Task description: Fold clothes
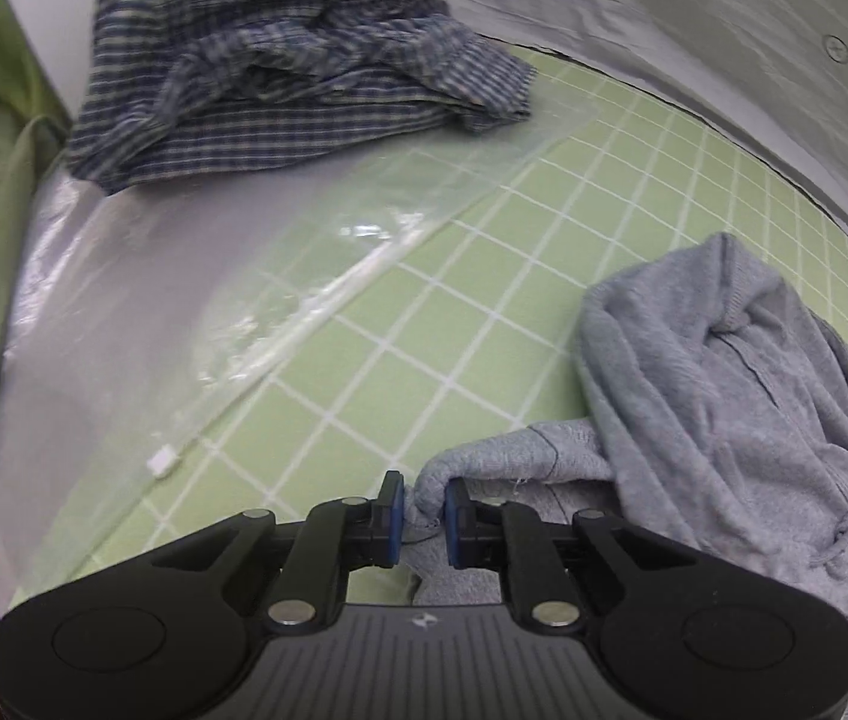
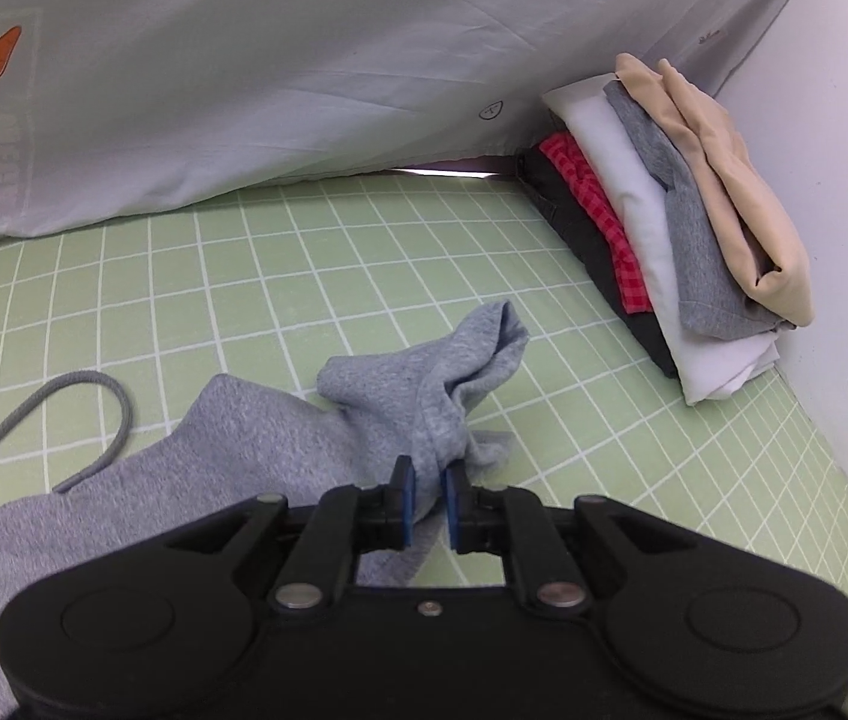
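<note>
A grey zip hoodie (image 1: 742, 396) lies crumpled on the green grid mat (image 1: 484, 276). My left gripper (image 1: 424, 504) is shut on a grey edge of the hoodie at the mat's near side. In the right wrist view the hoodie (image 2: 232, 450) spreads to the left, with a bunched sleeve (image 2: 442, 372) rising ahead. My right gripper (image 2: 429, 504) is shut on that bunched grey cloth. The hoodie's drawstring (image 2: 64, 414) loops on the mat (image 2: 304, 264) at the left.
A blue plaid shirt (image 1: 280, 66) lies crumpled at the far left, partly on a clear plastic bag (image 1: 232, 276). A stack of folded clothes (image 2: 676, 228) stands at the right against the wall. A white sheet with a carrot print (image 2: 280, 60) hangs behind.
</note>
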`<action>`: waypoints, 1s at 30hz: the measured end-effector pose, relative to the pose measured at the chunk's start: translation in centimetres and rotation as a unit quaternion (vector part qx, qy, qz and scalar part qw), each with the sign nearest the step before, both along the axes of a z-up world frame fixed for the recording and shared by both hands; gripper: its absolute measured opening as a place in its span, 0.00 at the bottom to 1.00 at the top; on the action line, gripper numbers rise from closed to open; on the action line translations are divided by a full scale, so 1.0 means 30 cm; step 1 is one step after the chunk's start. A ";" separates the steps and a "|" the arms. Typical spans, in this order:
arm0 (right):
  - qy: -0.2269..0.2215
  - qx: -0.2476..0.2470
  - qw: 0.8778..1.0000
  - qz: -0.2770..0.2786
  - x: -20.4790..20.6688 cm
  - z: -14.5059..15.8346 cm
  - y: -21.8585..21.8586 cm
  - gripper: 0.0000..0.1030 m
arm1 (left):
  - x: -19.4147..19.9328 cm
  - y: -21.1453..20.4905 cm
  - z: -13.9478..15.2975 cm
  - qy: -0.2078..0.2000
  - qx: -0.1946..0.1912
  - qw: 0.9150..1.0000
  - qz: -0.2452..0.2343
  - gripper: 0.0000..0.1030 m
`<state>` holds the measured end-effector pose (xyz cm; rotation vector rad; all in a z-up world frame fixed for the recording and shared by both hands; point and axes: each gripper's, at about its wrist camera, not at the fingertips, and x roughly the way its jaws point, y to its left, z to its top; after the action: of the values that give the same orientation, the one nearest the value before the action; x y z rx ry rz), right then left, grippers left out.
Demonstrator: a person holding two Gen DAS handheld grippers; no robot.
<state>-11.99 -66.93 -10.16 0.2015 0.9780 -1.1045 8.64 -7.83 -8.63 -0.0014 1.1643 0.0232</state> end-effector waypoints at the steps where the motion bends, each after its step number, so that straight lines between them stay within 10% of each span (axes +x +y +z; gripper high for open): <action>1: 0.004 -0.004 1.000 0.004 0.011 0.001 0.017 0.14 | -0.006 0.038 0.003 0.000 0.002 1.000 0.013 0.15; 7: -0.052 -0.003 0.995 0.082 0.140 0.050 0.192 0.58 | -0.019 0.085 -0.027 0.017 -0.028 0.998 0.047 0.15; 12: -0.118 0.105 0.970 0.182 0.331 0.054 0.352 0.61 | -0.027 0.027 -0.051 0.027 -0.036 0.998 0.034 0.15; 17: -0.146 0.236 0.913 0.300 0.508 -0.009 0.540 0.66 | -0.022 0.008 -0.066 0.034 -0.033 0.998 0.027 0.15; 25: -0.105 0.277 0.869 0.396 0.689 -0.083 0.736 0.75 | -0.004 0.017 -0.077 0.042 -0.037 0.998 0.035 0.15; 27: -0.093 0.271 0.856 0.430 0.713 -0.088 0.757 0.67 | 0.002 0.010 -0.079 0.044 -0.031 0.998 0.032 0.15; 29: -0.069 0.248 0.844 0.470 0.730 -0.086 0.783 0.08 | 0.009 0.003 -0.079 0.042 -0.024 0.998 0.029 0.15; 30: -0.057 0.239 0.839 0.486 0.739 -0.086 0.785 0.09 | 0.013 0.001 -0.079 0.041 -0.020 0.999 0.029 0.15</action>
<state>10.16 -43.36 -12.74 0.1356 1.0394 0.0986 9.04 -7.81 -11.00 -0.0697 1.2469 0.0510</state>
